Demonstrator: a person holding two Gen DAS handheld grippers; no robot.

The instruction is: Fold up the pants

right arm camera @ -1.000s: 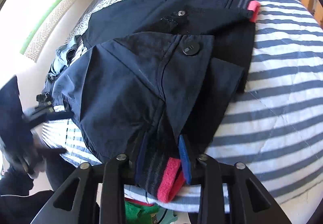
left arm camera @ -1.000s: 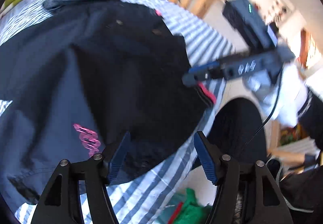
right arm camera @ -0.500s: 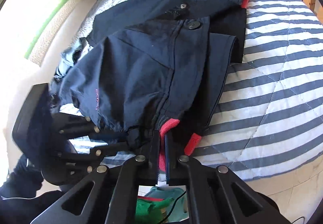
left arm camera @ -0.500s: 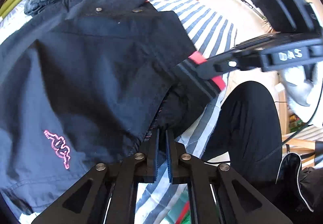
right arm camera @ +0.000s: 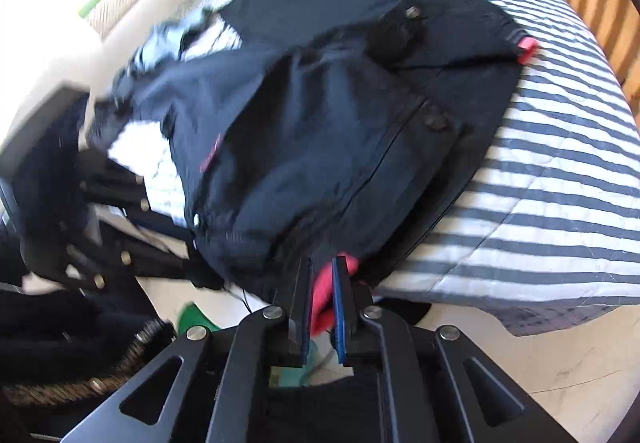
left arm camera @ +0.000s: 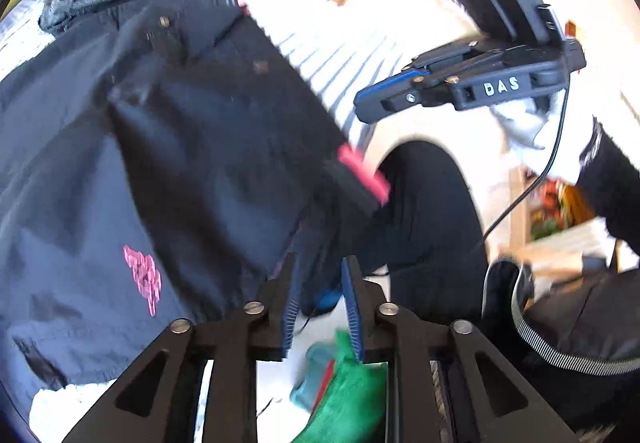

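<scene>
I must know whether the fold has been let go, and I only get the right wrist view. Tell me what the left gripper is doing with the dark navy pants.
Observer: The left gripper has just been opening. Its jaws stand apart. The dark navy pants show in the gap, but the pads do not press them.
Operator: Now check my right gripper from the side.
Observer: The right gripper has just been opening slightly. From the left wrist view its tip sits clear of the red ribbed cuff, with the white striped quilt showing between them.
</scene>
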